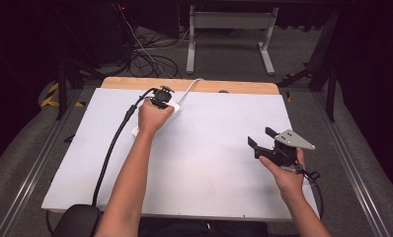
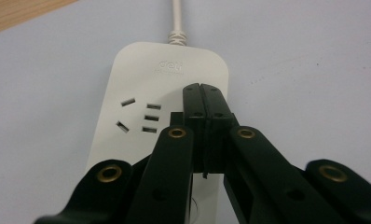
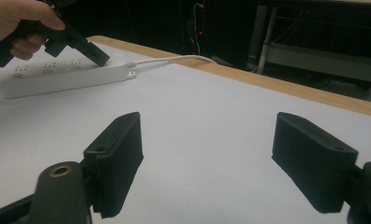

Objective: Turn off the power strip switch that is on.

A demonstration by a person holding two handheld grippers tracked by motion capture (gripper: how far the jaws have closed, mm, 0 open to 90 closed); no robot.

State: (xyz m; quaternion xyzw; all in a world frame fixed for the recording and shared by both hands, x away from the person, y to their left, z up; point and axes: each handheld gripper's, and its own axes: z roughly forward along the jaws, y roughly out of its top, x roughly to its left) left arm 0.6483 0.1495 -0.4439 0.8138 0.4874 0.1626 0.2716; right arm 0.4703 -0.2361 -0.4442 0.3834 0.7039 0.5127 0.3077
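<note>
Left gripper view, left gripper (image 2: 203, 93) closed over power strip (image 2: 141, 79), right gripper view, right gripper (image 3: 207, 163) wide open.

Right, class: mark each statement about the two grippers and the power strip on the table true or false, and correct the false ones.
1. The left gripper is closed, its tips over the power strip. True.
2. The right gripper holds the power strip. False: it is open, holding nothing, away from the strip.
3. The strip's cord runs toward the table's far edge. True.
4. The power strip is black. False: it is white.
</note>
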